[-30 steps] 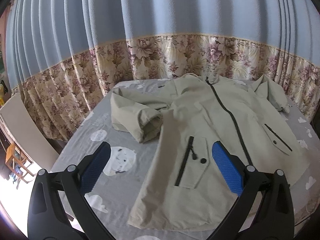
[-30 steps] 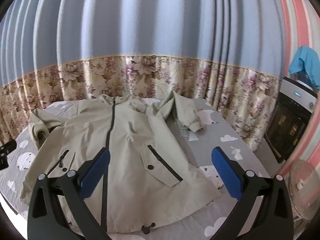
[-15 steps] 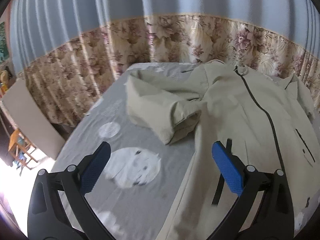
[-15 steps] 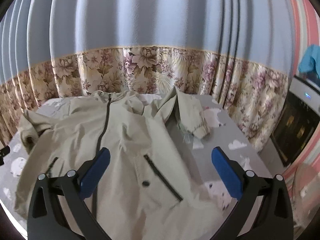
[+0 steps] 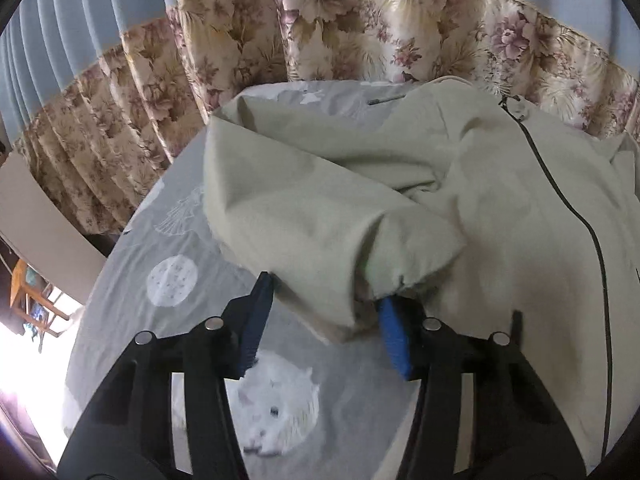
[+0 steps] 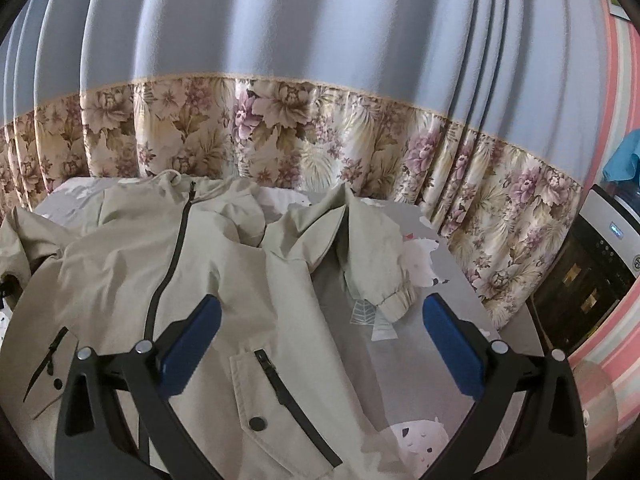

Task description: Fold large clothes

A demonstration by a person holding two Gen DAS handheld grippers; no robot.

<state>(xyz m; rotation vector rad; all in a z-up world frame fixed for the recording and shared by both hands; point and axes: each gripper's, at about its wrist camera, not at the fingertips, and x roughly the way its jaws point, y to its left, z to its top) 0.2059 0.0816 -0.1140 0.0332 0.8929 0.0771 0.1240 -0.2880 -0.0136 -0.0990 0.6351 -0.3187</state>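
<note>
1. The beige jacket (image 6: 248,280) is spread unfolded, front up, on the grey bed sheet (image 6: 432,320), filling the lower left of the right wrist view. Every fold is judged outstanding.
2. Its long axis runs up the frame, collar toward the floral curtain (image 6: 280,128).
3. The left gripper (image 5: 324,312) has just been closing, with the sleeve cuff (image 5: 360,280) between its jaws, not visibly clamped; the right gripper (image 6: 320,320) is spread wide, empty.

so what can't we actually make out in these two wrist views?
- Left wrist: whether the left tool pads press the jacket's left sleeve cuff; its jaws have just been closing, and cuff and right pad are motion-blurred.
- Left wrist: the jacket hem, cut off by the frame edge.
- Right wrist: left sleeve, cut off at the frame's left edge.
- Right wrist: hem, hidden behind the open right tool.
</note>
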